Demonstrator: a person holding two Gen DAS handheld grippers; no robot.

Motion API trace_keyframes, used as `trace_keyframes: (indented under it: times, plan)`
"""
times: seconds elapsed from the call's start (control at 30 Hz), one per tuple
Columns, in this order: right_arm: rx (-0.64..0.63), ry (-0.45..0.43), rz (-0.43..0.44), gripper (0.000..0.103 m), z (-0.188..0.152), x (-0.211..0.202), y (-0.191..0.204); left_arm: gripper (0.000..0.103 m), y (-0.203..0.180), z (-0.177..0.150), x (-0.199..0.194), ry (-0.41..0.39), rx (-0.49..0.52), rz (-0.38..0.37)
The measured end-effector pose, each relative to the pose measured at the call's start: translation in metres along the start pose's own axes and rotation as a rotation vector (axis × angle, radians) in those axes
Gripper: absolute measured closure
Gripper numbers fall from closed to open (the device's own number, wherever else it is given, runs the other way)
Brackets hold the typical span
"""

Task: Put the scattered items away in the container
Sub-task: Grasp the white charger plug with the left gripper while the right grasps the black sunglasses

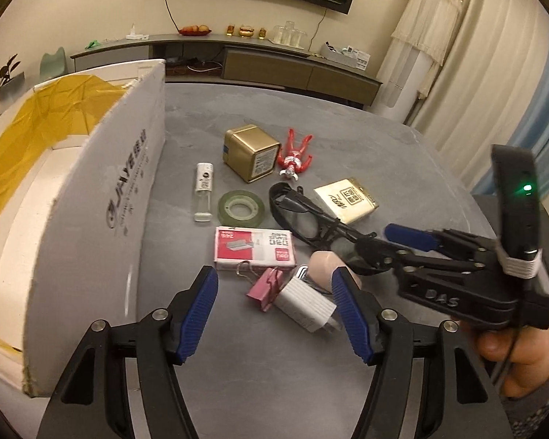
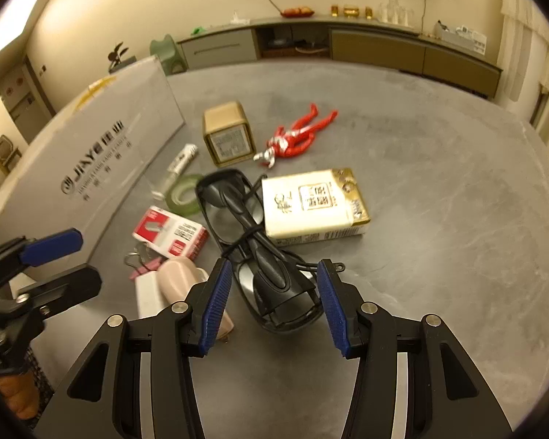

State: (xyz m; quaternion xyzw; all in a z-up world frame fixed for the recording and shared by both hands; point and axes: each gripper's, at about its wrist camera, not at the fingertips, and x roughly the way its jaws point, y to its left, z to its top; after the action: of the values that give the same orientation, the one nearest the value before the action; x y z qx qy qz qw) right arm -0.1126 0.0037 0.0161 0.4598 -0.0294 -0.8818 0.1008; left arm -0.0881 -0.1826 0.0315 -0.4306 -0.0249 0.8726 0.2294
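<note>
Straddling the near end of the black glasses (image 2: 252,252), your right gripper (image 2: 274,303) is sitting wide open with nothing held, one blue pad on each side of the folded frame and not yet touching it. The glasses are running lengthwise away from the tool, straight along the line the fingers are pointing, so the pads are facing the frame's narrow width; that looks like the relation the next move depends on, since squeezing would catch the frame across its short side. The far end is lying against the white and gold packet (image 2: 314,208), just ahead and to the right of the tool.

Your left gripper (image 1: 274,311) is also spread wide and empty, hanging over the pink clip (image 1: 265,287) and white charger (image 1: 305,305). The cardboard box (image 1: 91,219) is standing just to its left, well to the left of your right tool. Your right hand is clearly the closer one to the glasses, so the carry is probably going leftward, past the red and white carton (image 2: 170,232).
</note>
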Motion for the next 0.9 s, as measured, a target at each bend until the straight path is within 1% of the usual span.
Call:
trace_keyframes:
  times: [0.03,0.07,0.1,0.13,0.2,0.23,0.27,0.33,0.4,0.43,0.53,0.63,0.73,0.77,0.9]
  plan:
    - [0.008,0.012,0.009,0.056,-0.003,0.005,0.000,0.037,-0.002,0.000,0.003,0.002,0.006,-0.001]
    - [0.021,0.025,0.025,0.068,-0.004,0.006,0.000,0.037,-0.003,0.001,0.006,0.007,0.009,0.001]
    - [0.035,0.036,0.046,0.074,-0.005,0.006,0.000,0.037,-0.003,0.001,0.010,0.014,0.009,0.004]
    - [0.051,0.047,0.074,0.078,-0.006,0.005,0.002,0.037,-0.003,0.001,0.014,0.022,0.005,0.007]
    - [0.105,0.080,0.168,0.084,-0.011,0.002,0.002,0.037,0.001,0.001,0.020,0.035,-0.004,0.022]
    - [0.126,0.097,0.211,0.084,-0.014,0.001,0.003,0.037,0.004,0.001,0.023,0.042,-0.012,0.033]
    - [0.127,0.104,0.221,0.084,-0.016,0.002,0.004,0.037,0.007,0.001,0.025,0.047,-0.022,0.039]
    - [0.095,0.093,0.177,0.082,-0.017,0.001,0.008,0.037,0.012,0.000,0.029,0.055,-0.042,0.038]
    - [0.069,0.076,0.128,0.069,-0.015,0.000,0.010,0.037,0.012,0.000,0.029,0.054,-0.045,0.031]
    - [0.068,0.069,0.118,0.068,-0.014,0.000,0.010,0.037,0.011,0.000,0.030,0.052,-0.038,0.030]
    - [0.084,0.055,0.135,0.066,-0.010,0.002,0.007,0.036,0.006,0.000,0.034,0.053,-0.022,0.033]
    - [0.100,0.060,0.152,0.064,-0.009,0.004,0.004,0.036,0.006,0.000,0.036,0.057,-0.016,0.035]
    - [0.109,0.063,0.102,0.062,-0.008,0.003,-0.002,0.036,0.010,0.000,0.032,0.053,-0.018,0.041]
    - [0.120,0.061,0.099,0.062,-0.007,0.002,-0.004,0.036,0.013,-0.001,0.030,0.051,-0.025,0.040]
    - [0.151,0.024,0.148,0.060,-0.001,-0.003,-0.001,0.036,0.019,-0.004,0.026,0.048,-0.034,0.038]
